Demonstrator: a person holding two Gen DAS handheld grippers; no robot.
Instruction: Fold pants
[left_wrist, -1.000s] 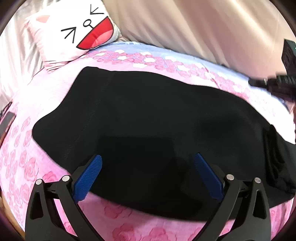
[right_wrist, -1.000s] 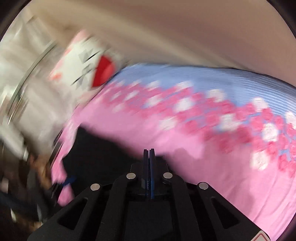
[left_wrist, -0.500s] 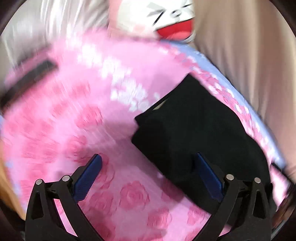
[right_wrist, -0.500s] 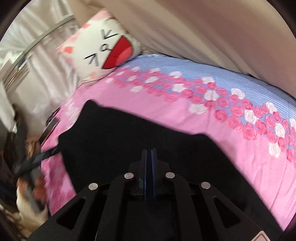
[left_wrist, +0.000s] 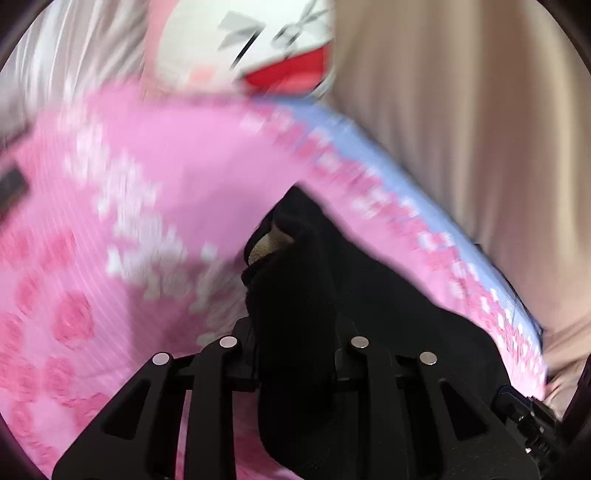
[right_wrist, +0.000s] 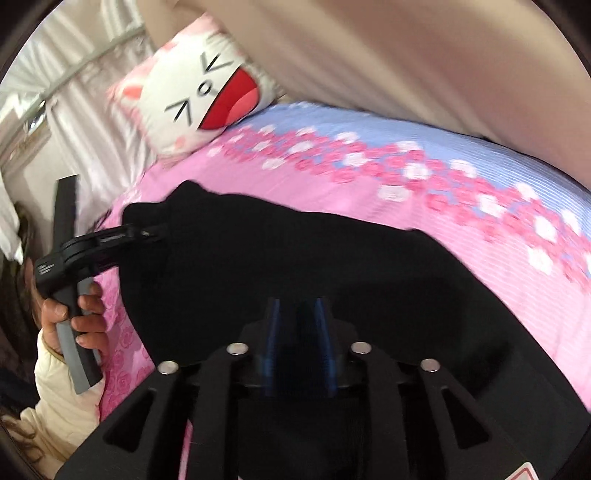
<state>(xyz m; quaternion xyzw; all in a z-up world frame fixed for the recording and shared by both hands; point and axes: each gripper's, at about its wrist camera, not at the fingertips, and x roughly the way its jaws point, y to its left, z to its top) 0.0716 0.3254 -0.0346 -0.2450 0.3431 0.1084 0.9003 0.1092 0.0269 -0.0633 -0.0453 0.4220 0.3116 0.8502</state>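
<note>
Pants (right_wrist: 295, 251) spread black across centre frame on the pink bedspread (right_wrist: 369, 206), long axis running left to right. Left gripper (left_wrist: 295, 332) clamped on the bunched end at lower centre; right gripper (right_wrist: 297, 325) slightly parted, fabric between, grip unclear. No containers; pillow (right_wrist: 199, 88) upper left

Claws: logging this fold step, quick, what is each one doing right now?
Left claw: closed on the pants.
Right claw: nearly closed on the pants, blue pads slightly apart.
</note>
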